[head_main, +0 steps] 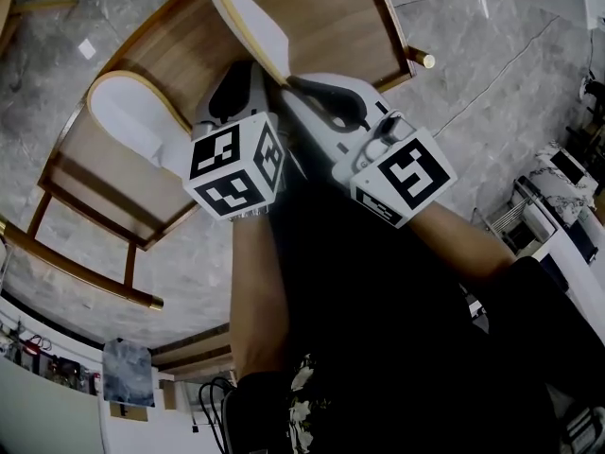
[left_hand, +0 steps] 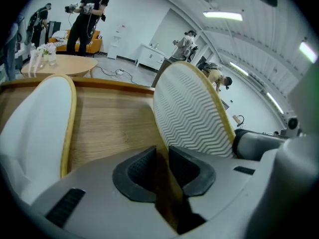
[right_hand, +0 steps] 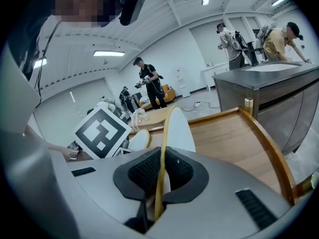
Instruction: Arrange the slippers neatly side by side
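My R gripper [right_hand: 159, 176] clamped on held slipper [head_main: 248, 19], on edge, long axis pointing away. L gripper [left_hand: 162, 171] jaws apart, empty. To its left, 2nd slipper [head_main: 132, 112] flat on tray [head_main: 350, 17], near L; set held one parallel beside it.

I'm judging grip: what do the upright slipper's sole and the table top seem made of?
Slipper sole: likely thin foam or rubber, matte, going by its moulded zigzag tread and tan edge. Table top: wood or wood-look laminate, smooth satin, showing straight grain lines.
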A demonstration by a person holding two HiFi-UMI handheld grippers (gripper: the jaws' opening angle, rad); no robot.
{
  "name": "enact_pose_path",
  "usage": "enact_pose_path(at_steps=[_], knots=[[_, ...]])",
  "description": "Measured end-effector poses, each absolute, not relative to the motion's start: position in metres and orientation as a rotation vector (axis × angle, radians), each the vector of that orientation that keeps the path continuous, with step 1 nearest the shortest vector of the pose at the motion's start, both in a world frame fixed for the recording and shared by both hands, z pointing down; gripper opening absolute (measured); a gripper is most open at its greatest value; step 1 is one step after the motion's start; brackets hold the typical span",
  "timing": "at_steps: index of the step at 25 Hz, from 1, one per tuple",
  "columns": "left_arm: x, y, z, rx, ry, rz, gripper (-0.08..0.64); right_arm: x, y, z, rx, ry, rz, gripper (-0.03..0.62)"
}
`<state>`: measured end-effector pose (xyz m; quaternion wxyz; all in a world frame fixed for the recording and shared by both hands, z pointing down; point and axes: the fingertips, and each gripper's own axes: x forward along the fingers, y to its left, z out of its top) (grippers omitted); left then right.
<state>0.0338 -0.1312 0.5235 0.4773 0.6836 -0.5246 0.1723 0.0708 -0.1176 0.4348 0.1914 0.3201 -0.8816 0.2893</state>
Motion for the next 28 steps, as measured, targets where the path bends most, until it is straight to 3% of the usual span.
enact_pose_path(at_steps=[14,28], knots=[[-0.028,-0.094,0.458,1.717,-1.466,0.427,0.063,0.031,-0.098,0.446,0.716,-2.512,0.757,0.023],[-0.093,-0.029,0.461,1.541,-1.572,0.426,0.060,-0.011,-0.091,0.488,0.664,-2.394,0.720,-0.002]])
